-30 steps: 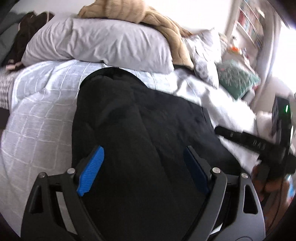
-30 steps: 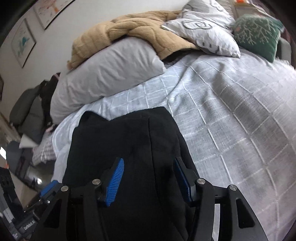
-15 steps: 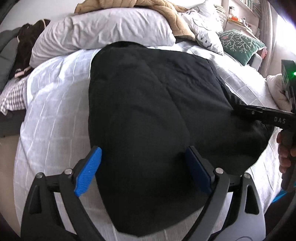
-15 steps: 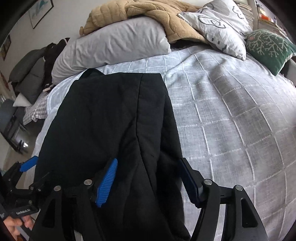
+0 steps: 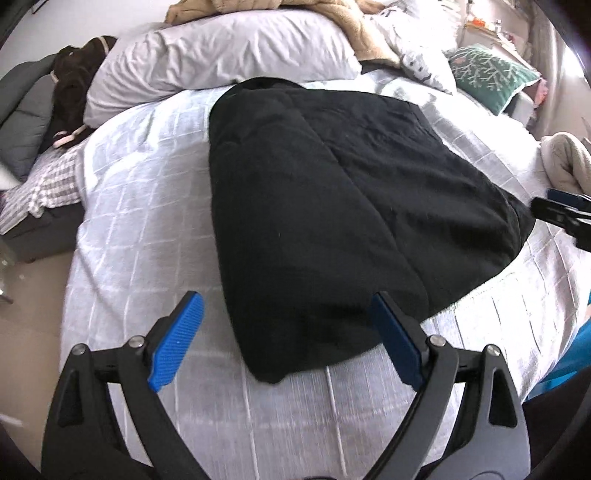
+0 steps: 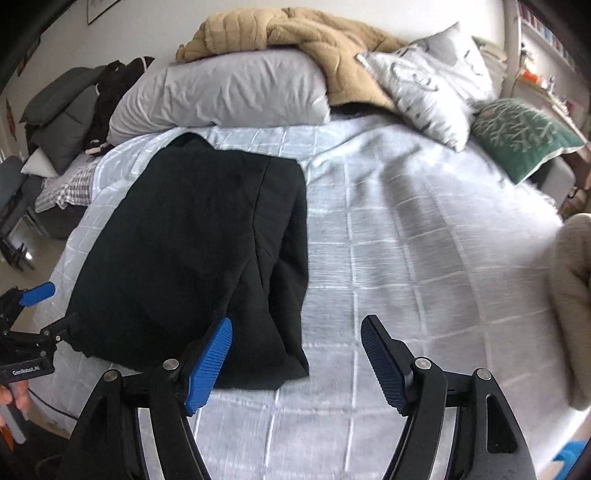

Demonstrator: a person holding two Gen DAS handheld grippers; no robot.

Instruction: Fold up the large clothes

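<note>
A large black garment (image 5: 332, 206) lies folded lengthwise on the grey checked bedspread (image 5: 140, 206), running from the near edge toward the pillows; it also shows in the right wrist view (image 6: 207, 251). My left gripper (image 5: 286, 339) is open and empty, held above the garment's near end. My right gripper (image 6: 295, 354) is open and empty, above the garment's near right corner and the bedspread (image 6: 424, 240). The left gripper's tips (image 6: 33, 295) show at the left edge of the right wrist view, and the right gripper (image 5: 561, 210) shows at the right edge of the left wrist view.
A grey pillow (image 6: 225, 96), a tan blanket (image 6: 295, 33), a patterned pillow (image 6: 432, 85) and a green cushion (image 6: 521, 136) lie at the head of the bed. Dark clothes (image 5: 74, 85) are piled at the left. A cream blanket (image 6: 572, 295) lies at the right edge.
Both grippers have pulled back and up from the black garment. The garment now lies flat on the bed, with more of its near end in view.
</note>
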